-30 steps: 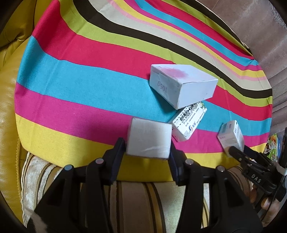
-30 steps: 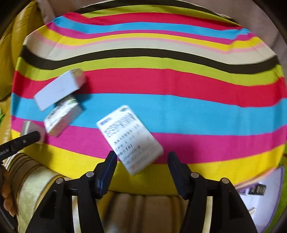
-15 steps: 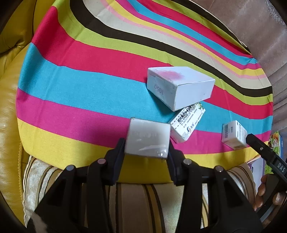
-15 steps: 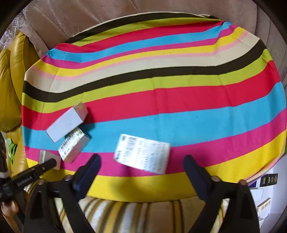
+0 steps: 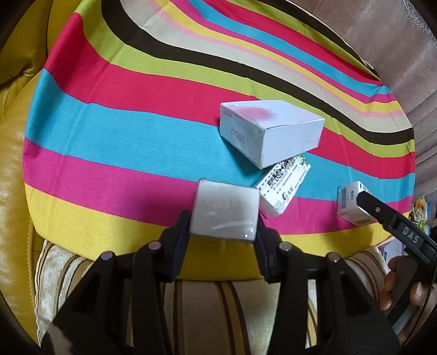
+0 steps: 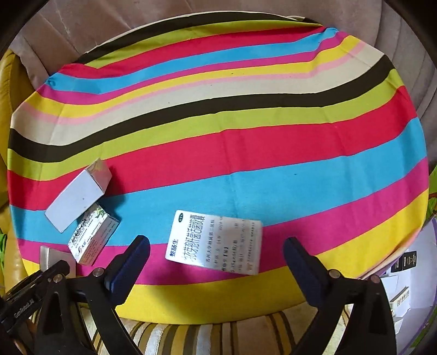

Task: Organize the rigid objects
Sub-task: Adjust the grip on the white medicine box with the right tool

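Observation:
My left gripper is shut on a small grey-white box, held above the near edge of the striped cloth. Just right of it lie a printed medicine box and, partly on top of that, a larger white box with a pink smear. My right gripper is open wide; a white medicine box with blue print lies flat on the cloth between its fingers. That box also shows in the left wrist view, partly behind a right finger.
The cloth covers a round surface. Yellow leather seating lies at the left, a striped cushion at the near edge. More small boxes sit off the cloth at the right. A brown sofa back is behind.
My right gripper has opened and let go of the blue-print box, which now lies flat on the cloth, and has drawn back. My left gripper stays shut on its box, almost still.

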`<act>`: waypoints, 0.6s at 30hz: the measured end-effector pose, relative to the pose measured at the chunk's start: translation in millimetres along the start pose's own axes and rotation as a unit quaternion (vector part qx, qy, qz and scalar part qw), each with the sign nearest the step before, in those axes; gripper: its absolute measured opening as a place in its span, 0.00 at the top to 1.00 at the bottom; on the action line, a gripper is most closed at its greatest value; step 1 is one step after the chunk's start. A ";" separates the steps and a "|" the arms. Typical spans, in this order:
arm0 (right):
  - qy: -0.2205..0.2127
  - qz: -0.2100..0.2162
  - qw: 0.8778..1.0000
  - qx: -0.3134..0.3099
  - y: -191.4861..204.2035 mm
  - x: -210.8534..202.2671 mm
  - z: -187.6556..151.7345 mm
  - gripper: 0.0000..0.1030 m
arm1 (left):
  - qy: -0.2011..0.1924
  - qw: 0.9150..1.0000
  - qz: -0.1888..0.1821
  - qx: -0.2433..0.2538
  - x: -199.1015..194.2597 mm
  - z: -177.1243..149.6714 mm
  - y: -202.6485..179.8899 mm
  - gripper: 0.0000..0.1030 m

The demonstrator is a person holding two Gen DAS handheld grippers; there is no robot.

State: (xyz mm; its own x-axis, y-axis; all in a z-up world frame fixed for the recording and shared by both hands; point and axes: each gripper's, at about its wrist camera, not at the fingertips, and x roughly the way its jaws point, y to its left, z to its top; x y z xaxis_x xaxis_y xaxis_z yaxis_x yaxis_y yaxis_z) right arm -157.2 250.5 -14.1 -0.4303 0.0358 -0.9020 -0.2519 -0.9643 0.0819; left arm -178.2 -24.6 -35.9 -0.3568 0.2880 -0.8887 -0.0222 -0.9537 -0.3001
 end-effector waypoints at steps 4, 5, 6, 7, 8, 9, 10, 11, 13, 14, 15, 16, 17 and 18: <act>0.002 -0.009 1.000 -0.002 1.5 5.0 1.2 0.04 | 0.000 1.000 0.000 0.000 -1.0 -0.7 0.1 0.54; 0.002 -0.012 1.000 -0.002 0.9 5.8 0.9 0.04 | 0.000 1.000 0.000 0.001 -0.9 -0.6 0.2 0.54; 0.005 -0.014 1.000 -0.001 0.3 7.2 0.8 0.04 | 0.000 1.000 0.000 0.001 -0.8 -0.6 0.2 0.54; 0.007 -0.015 1.000 0.000 0.0 8.4 0.8 0.04 | 0.000 1.000 0.000 0.001 -1.2 -0.8 0.4 0.54; 0.010 -0.014 1.000 0.002 -0.6 9.9 0.9 0.04 | 0.000 1.000 0.001 0.001 -1.2 -0.7 0.5 0.54; 0.012 -0.013 1.000 0.003 -1.3 11.4 0.8 0.06 | 0.000 1.000 0.001 0.001 -1.3 -0.9 0.4 0.54; 0.013 -0.013 1.000 0.003 -0.8 11.4 -0.1 0.09 | 0.000 1.000 0.001 0.000 -1.3 -0.9 0.5 0.54; 0.015 -0.012 1.000 0.003 -0.2 12.9 -0.8 0.11 | 0.000 1.000 0.001 0.000 -1.2 -0.7 0.6 0.54; 0.018 -0.010 1.000 0.001 0.3 14.9 -1.5 0.17 | 0.000 1.000 0.001 0.001 -1.2 -0.8 0.5 0.54; 0.020 -0.009 1.000 0.000 0.4 16.3 -1.8 0.19 | 0.000 1.000 0.001 0.001 -1.2 -0.7 0.4 0.54; 0.023 -0.006 1.000 0.000 -0.1 18.5 -1.9 0.23 | 0.000 1.000 0.002 0.002 -2.2 -1.2 0.4 0.54; 0.027 -0.004 1.000 -0.001 -0.3 20.1 -2.4 0.27 | -0.001 1.000 0.002 0.003 -2.2 -1.1 0.2 0.54; 0.027 -0.003 1.000 -0.002 -0.3 20.4 -3.3 0.27 | -0.001 1.000 0.003 0.003 -2.2 -1.0 0.2 0.54; 0.025 -0.004 1.000 -0.004 0.2 19.8 -3.7 0.27 | -0.001 1.000 0.003 0.004 -2.3 -1.1 0.1 0.54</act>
State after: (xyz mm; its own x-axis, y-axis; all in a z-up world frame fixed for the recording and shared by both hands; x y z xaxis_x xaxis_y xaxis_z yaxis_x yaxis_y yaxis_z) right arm -162.6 250.1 -33.5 -0.3848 0.0305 -0.9225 -0.2472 -0.9663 0.0712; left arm -176.3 -25.3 -34.2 -0.3584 0.2813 -0.8902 -0.0265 -0.9562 -0.2915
